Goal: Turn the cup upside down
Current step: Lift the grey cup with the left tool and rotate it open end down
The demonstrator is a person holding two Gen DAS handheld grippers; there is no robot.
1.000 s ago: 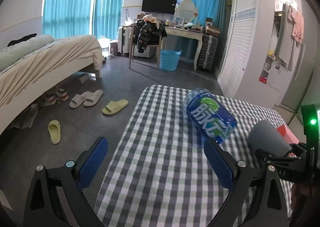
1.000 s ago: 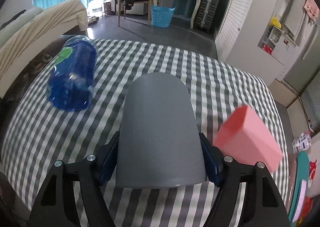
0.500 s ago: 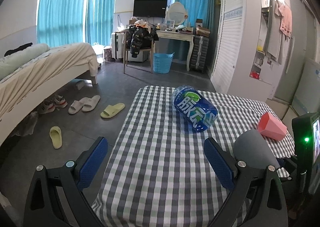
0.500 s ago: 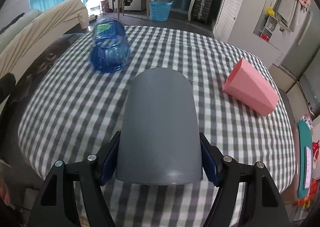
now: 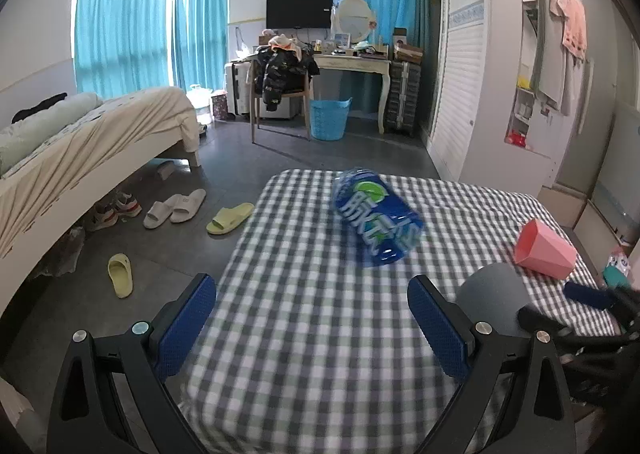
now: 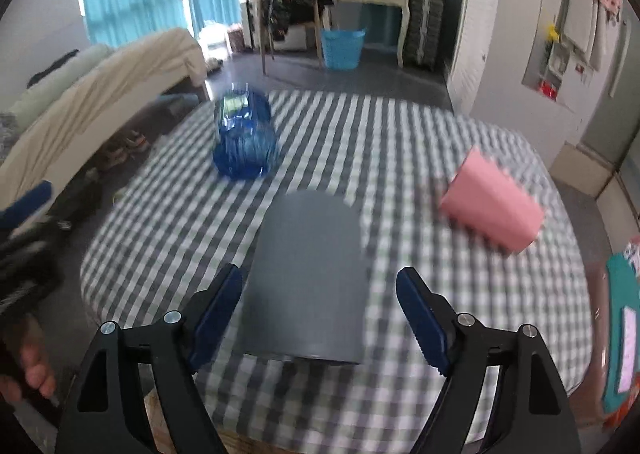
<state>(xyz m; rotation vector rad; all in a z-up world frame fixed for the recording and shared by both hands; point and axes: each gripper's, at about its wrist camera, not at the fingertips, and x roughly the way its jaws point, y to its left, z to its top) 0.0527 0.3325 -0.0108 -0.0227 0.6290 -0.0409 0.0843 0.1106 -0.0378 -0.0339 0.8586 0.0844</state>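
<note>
A grey cup (image 6: pixel 308 278) stands upside down on the checked tablecloth (image 6: pixel 400 150), its closed base up. My right gripper (image 6: pixel 320 318) is open, its blue pads apart on either side of the cup and clear of it. The cup also shows at the right of the left wrist view (image 5: pixel 496 302). My left gripper (image 5: pixel 312 330) is open and empty above the near left part of the table (image 5: pixel 304 294).
A blue plastic bottle (image 6: pixel 244 142) lies on its side at the far left of the table. A pink cup (image 6: pixel 496 202) lies on its side at the right. The table's near edge (image 6: pixel 360 430) is just below my right gripper. A bed and slippers are at left.
My right gripper was shut on the grey cup; its jaws have opened and let go, and it has pulled back a little. The left gripper has risen and drawn back slightly.
</note>
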